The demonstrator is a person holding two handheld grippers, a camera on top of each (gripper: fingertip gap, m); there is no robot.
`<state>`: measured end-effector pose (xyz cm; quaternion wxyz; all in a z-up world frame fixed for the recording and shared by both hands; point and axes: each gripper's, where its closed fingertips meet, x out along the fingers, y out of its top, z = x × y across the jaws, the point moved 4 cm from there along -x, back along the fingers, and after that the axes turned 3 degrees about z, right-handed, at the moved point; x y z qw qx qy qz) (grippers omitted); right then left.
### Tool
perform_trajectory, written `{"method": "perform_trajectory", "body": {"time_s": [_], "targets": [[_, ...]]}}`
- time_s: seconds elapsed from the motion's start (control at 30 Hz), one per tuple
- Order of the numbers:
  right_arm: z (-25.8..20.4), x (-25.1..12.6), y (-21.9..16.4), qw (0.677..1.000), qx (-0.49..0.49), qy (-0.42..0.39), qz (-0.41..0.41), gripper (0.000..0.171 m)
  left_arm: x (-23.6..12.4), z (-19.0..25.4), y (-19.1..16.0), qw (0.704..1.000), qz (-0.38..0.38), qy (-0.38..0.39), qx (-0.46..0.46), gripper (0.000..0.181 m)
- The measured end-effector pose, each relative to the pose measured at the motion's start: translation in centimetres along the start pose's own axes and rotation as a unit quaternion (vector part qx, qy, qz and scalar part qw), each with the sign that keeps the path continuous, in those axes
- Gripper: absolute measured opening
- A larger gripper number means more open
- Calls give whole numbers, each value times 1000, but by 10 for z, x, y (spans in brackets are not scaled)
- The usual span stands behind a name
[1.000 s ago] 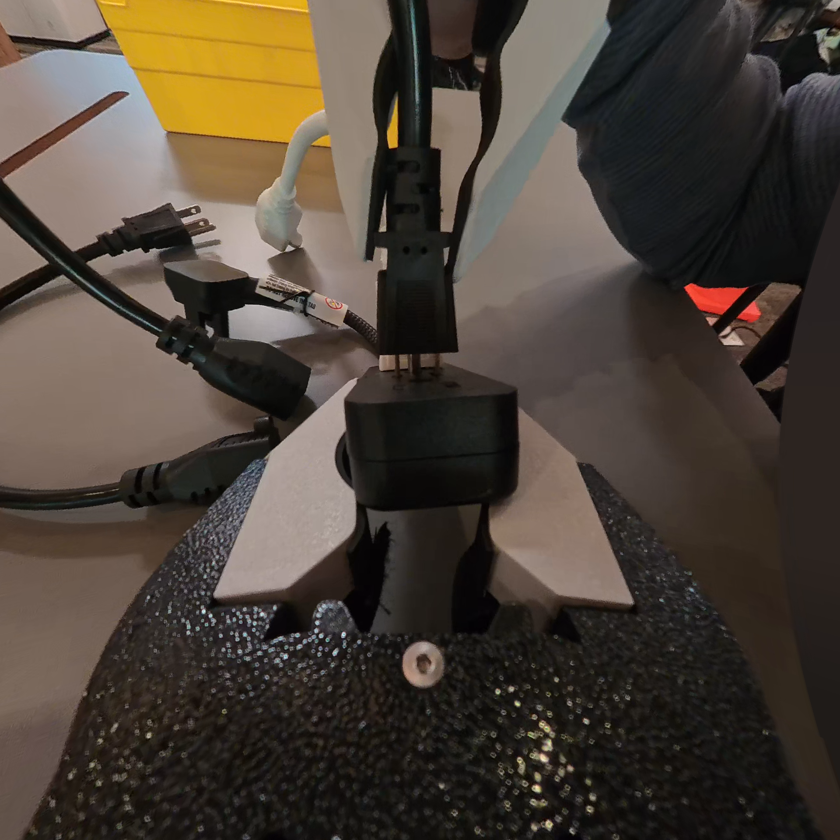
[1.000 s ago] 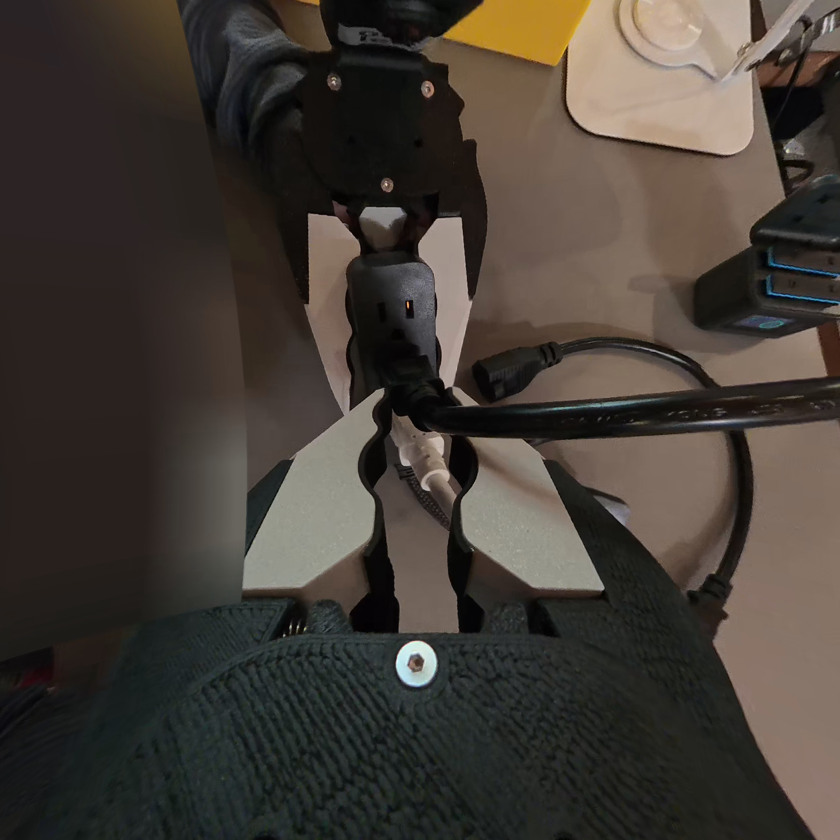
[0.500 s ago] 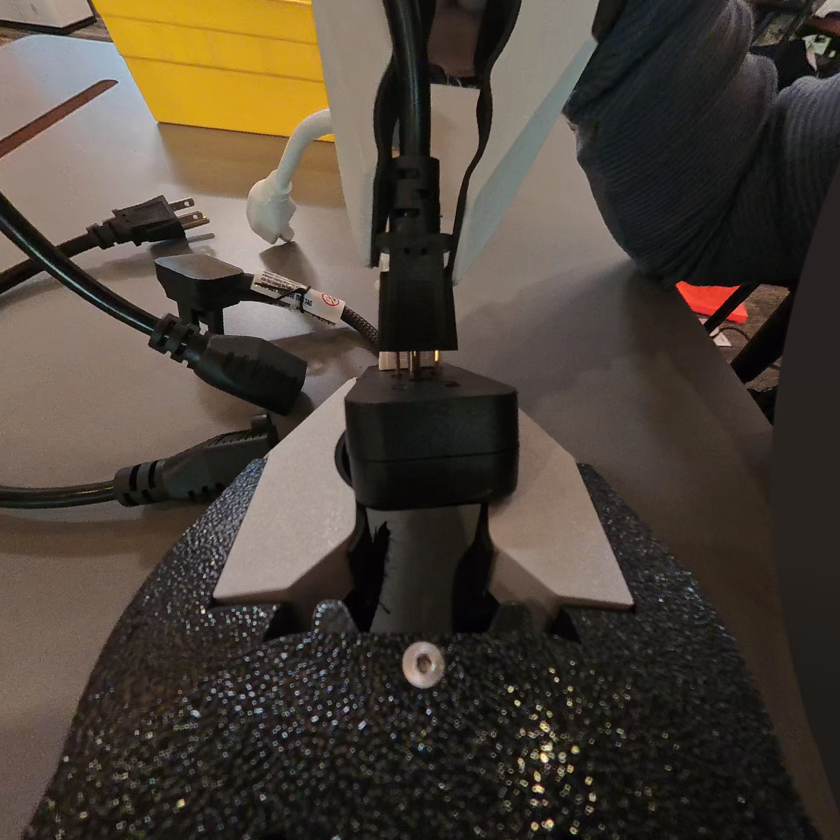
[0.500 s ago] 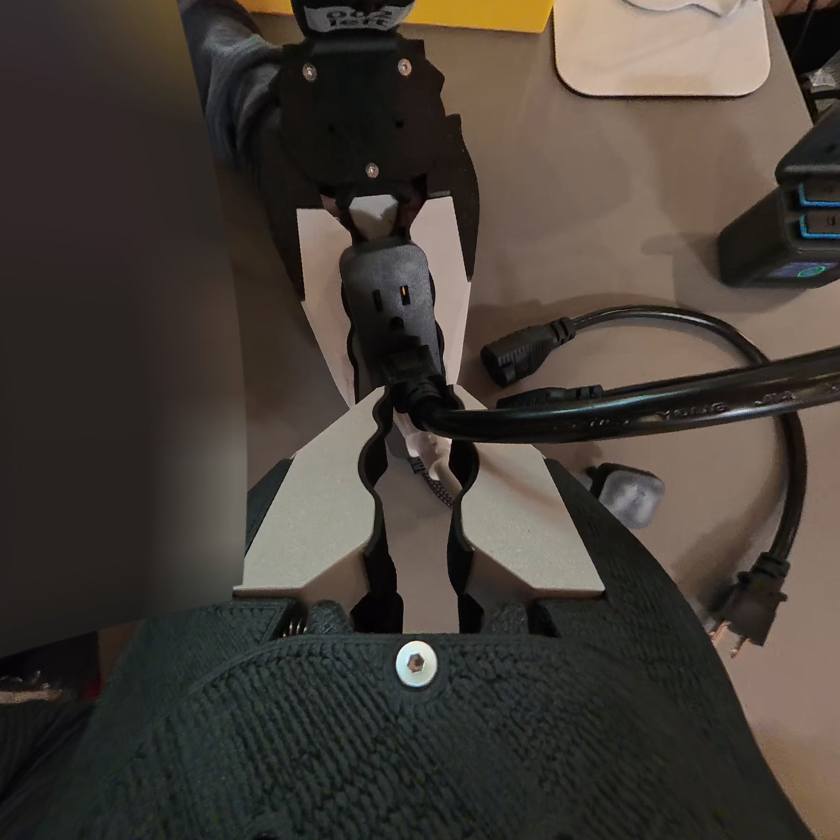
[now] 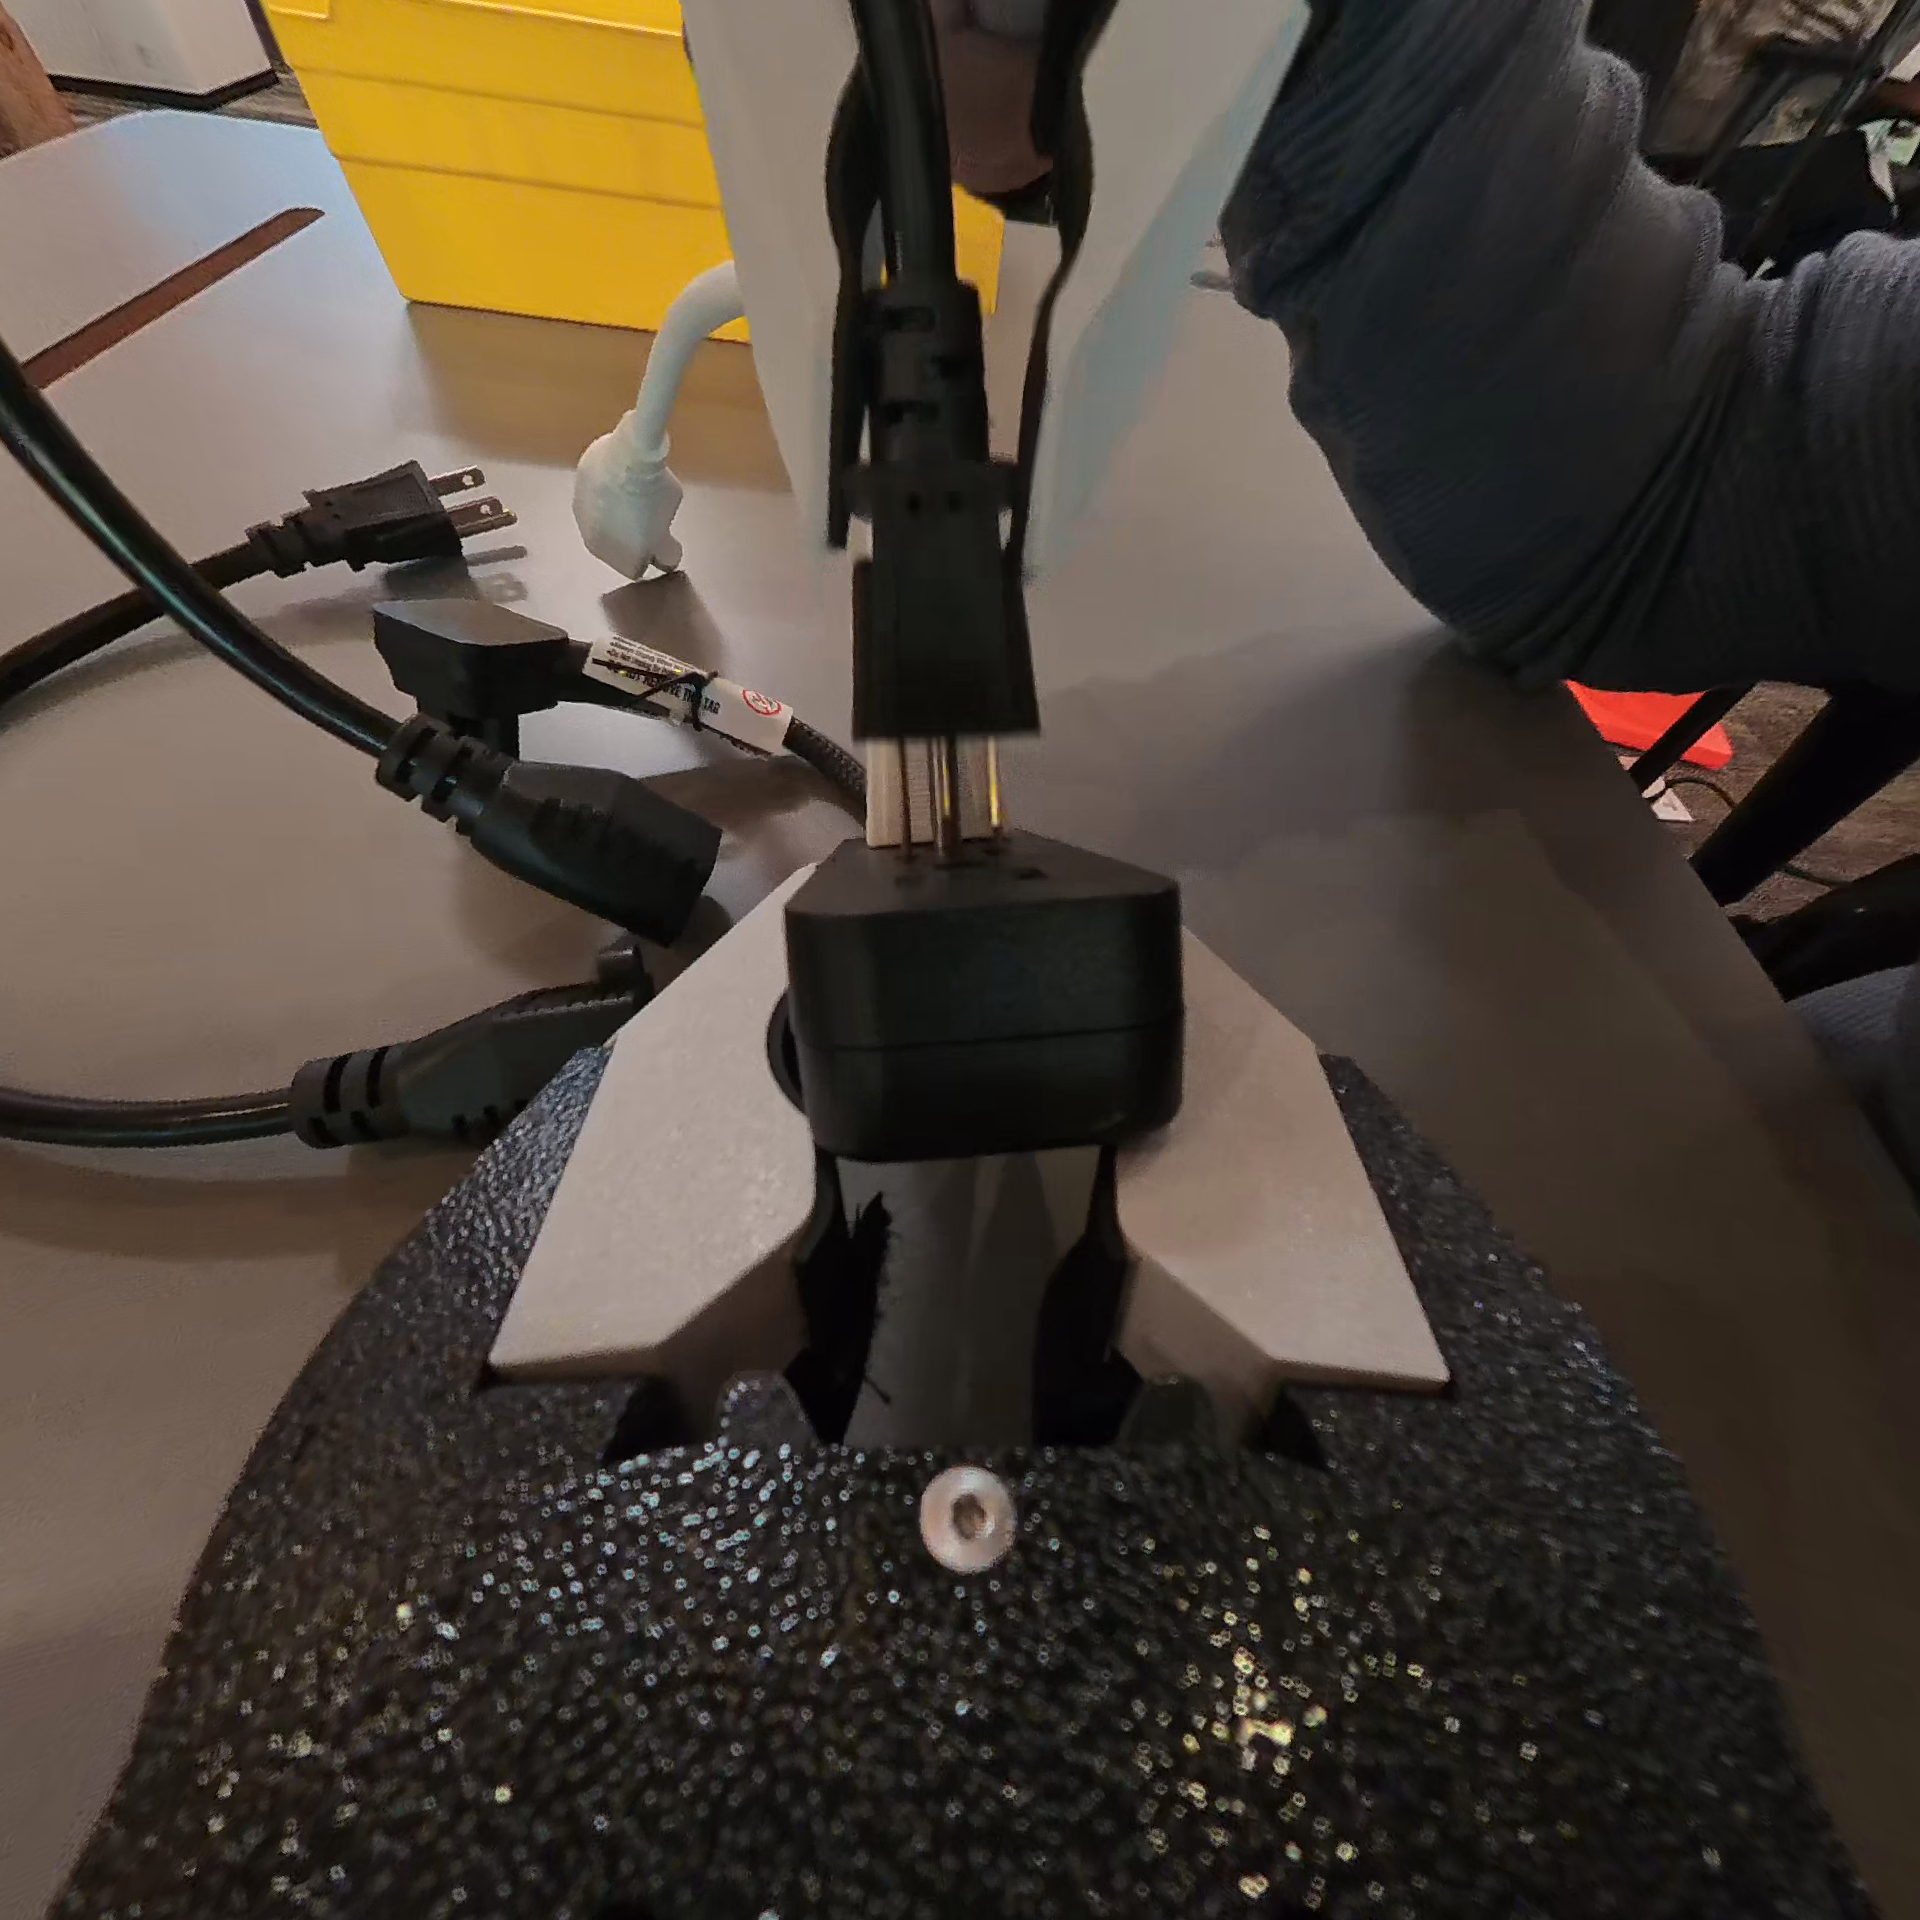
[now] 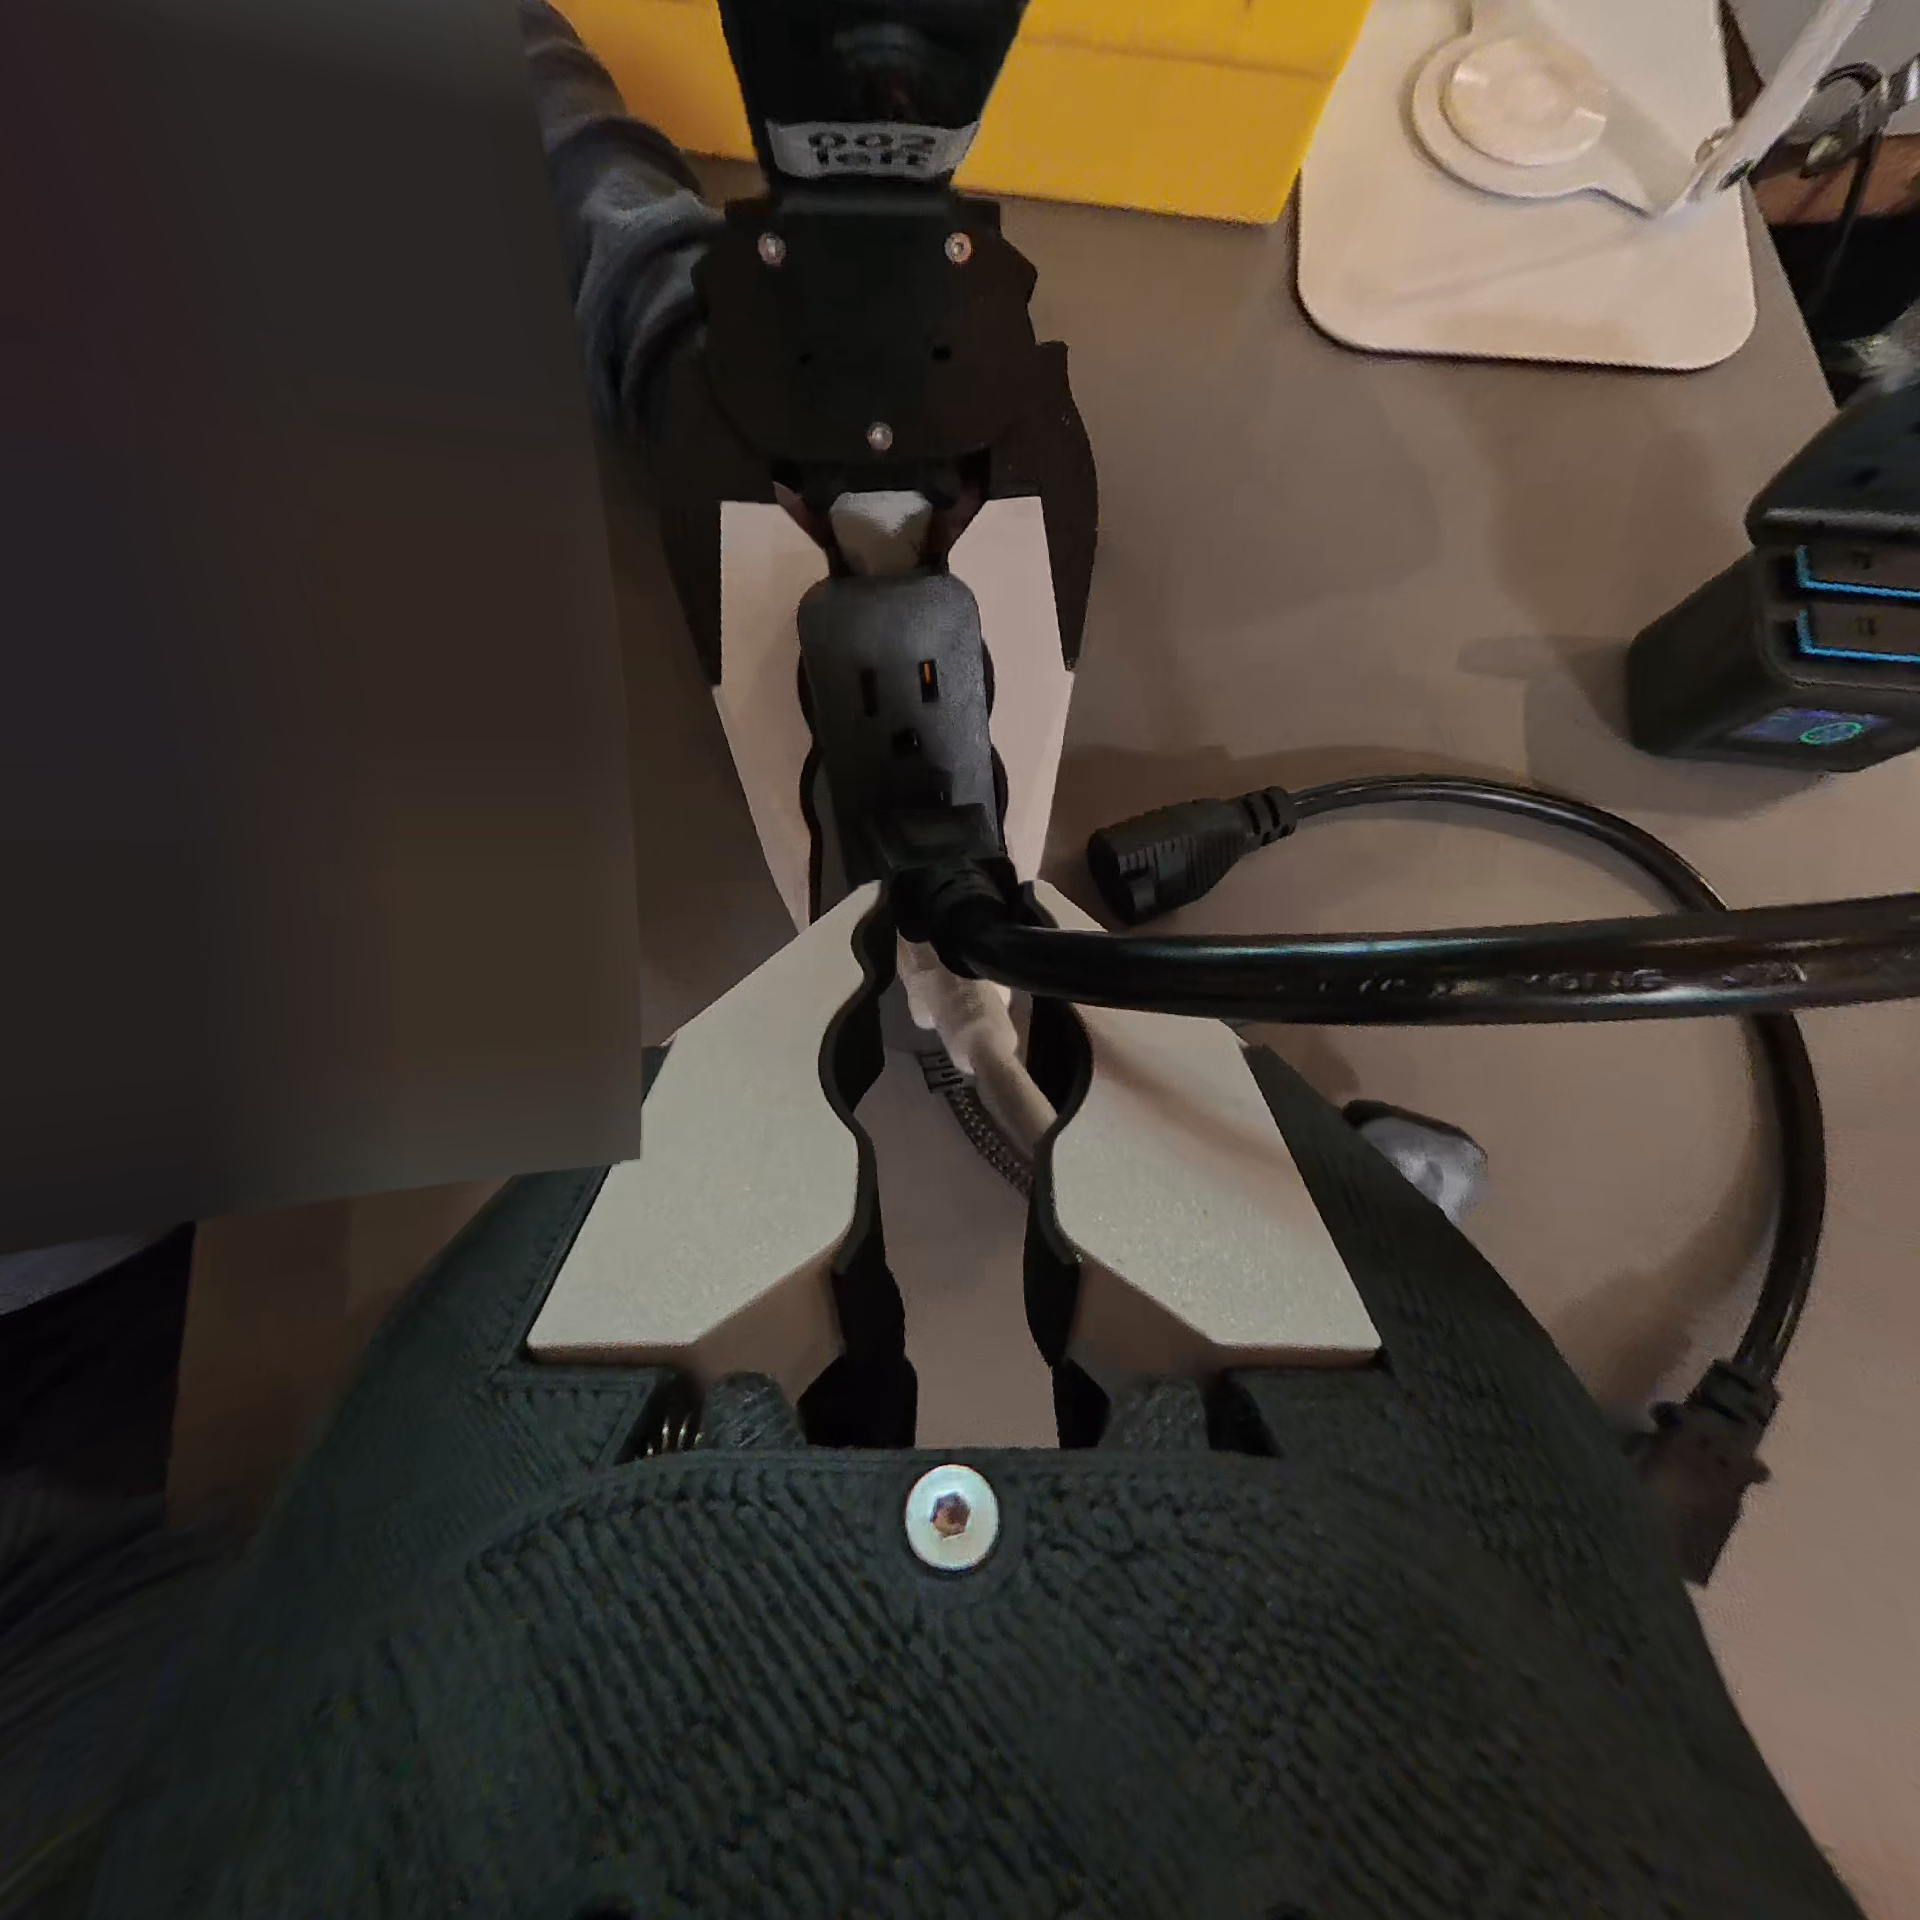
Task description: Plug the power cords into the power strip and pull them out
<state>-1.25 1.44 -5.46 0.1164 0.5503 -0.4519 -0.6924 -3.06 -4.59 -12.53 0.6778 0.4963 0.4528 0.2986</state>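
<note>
Cords [image 5: 187,623] lay looped at the left on the grey table [image 5: 1299,810], with a loose black plug [image 5: 384,511] and a white plug [image 5: 629,499] beside them. At centre, the left gripper [image 5: 982,997] was clamped on the black power strip [image 5: 982,977], which was held above the table. Above it, the right gripper [image 6: 951,904] pinched a black plug [image 5: 940,644], its prongs [image 5: 940,795] mostly bared and only their tips in the strip's socket; a person's blue sleeve [image 5: 1558,364] showed at right.
</note>
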Motion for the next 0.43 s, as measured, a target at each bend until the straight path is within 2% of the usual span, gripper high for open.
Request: {"method": "perform_trajectory", "body": {"time_s": [0.13,0.43], "targets": [[6,-25,-5,999,25,-17,35,21,0,0,1,1000,4,-1,0,47],[8,-13,6,994,73,22,78,21,-3,-5,3,999,18,-18,-42,48]]}}
